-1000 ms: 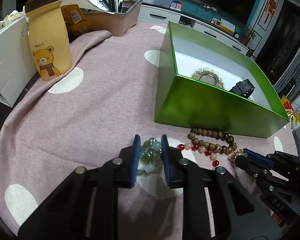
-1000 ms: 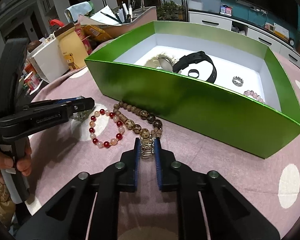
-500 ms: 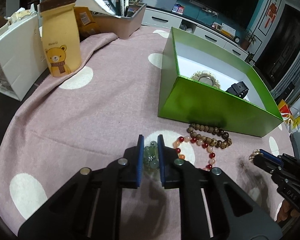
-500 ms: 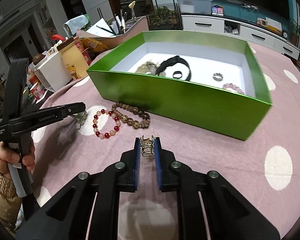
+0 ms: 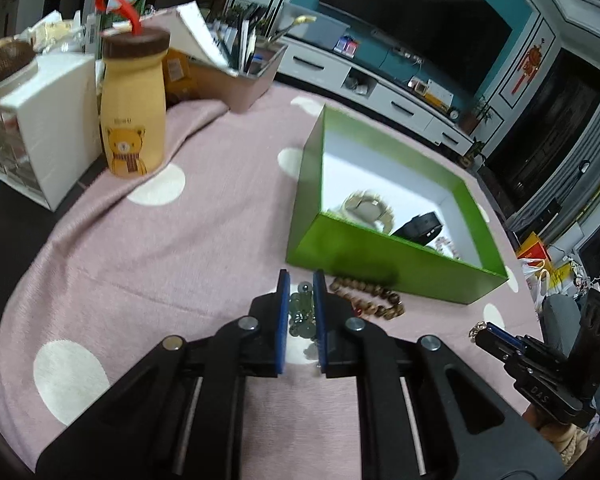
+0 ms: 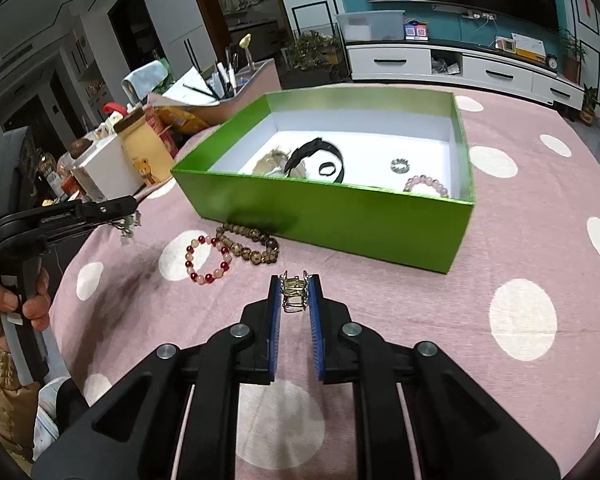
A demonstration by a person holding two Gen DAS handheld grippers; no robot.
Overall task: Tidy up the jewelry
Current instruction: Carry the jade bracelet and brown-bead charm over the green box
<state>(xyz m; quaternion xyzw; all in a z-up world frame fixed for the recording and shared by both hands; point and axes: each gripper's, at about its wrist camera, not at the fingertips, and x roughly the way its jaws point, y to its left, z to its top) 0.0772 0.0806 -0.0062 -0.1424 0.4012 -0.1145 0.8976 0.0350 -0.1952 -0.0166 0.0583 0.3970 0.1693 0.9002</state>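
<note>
We have the green bead bracelet (image 5: 300,312) pinched in our left gripper (image 5: 299,292) and a gold clasp piece (image 6: 294,294) in our right gripper (image 6: 294,292), both raised before the green box (image 6: 340,216)'s near wall. Both look light; the beads will likely dangle and slip, so we pinch across bunched strands.

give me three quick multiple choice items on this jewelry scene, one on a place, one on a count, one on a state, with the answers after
1. Where does the red and peach bead bracelet lie?
A. inside the green cardboard box
B. on the pink dotted tablecloth, in front of the box
C. on the yellow bear bottle

2. How many bracelets lie on the cloth outside the box?
A. two
B. four
C. none

3. What state are the left tongs in?
A. open and empty
B. shut on the pale green bead bracelet
C. shut on a black watch

Answers: 1 B, it rests on the cloth beside the brown wooden bead bracelet. 2 A, only those two lie there. 3 B, green beads sit pinched between the blue pads.
</note>
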